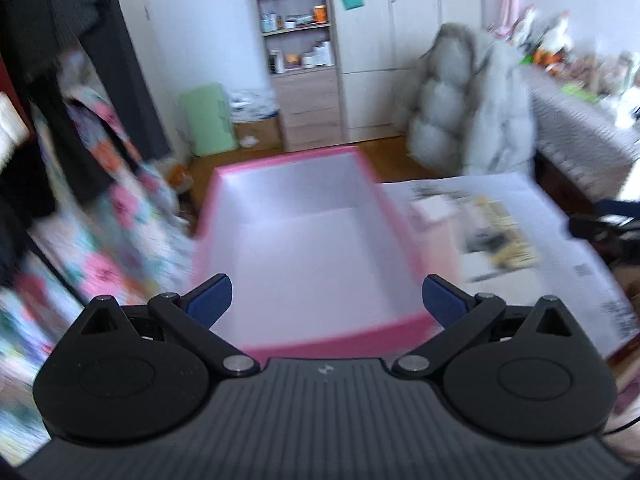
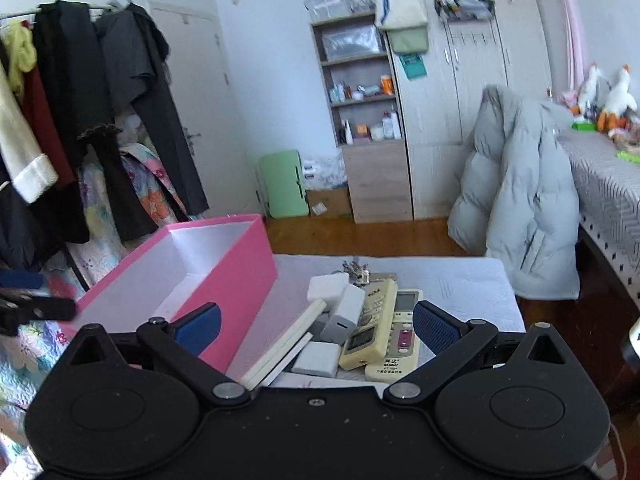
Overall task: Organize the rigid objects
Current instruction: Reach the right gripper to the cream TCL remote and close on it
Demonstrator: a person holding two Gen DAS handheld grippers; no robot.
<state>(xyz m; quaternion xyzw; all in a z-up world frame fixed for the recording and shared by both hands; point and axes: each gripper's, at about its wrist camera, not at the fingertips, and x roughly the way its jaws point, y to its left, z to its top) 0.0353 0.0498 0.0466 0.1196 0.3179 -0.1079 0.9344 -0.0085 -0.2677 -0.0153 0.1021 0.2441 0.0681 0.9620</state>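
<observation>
Left wrist view motion-blurred throughout. Box edges smeared; near wall partly behind gripper body. Pile on table unreadable, items not separable. Clothes at left streaked. Right wrist view: remotes, chargers and flat white pieces overlap, lower ends hidden behind gripper. Keys too small to resolve.

This is a home bedroom: a wardrobe stands beside open shelves of toiletries, clothes hang on a rail, a puffer jacket is draped near the bed, and plush toys sit at its head.
</observation>
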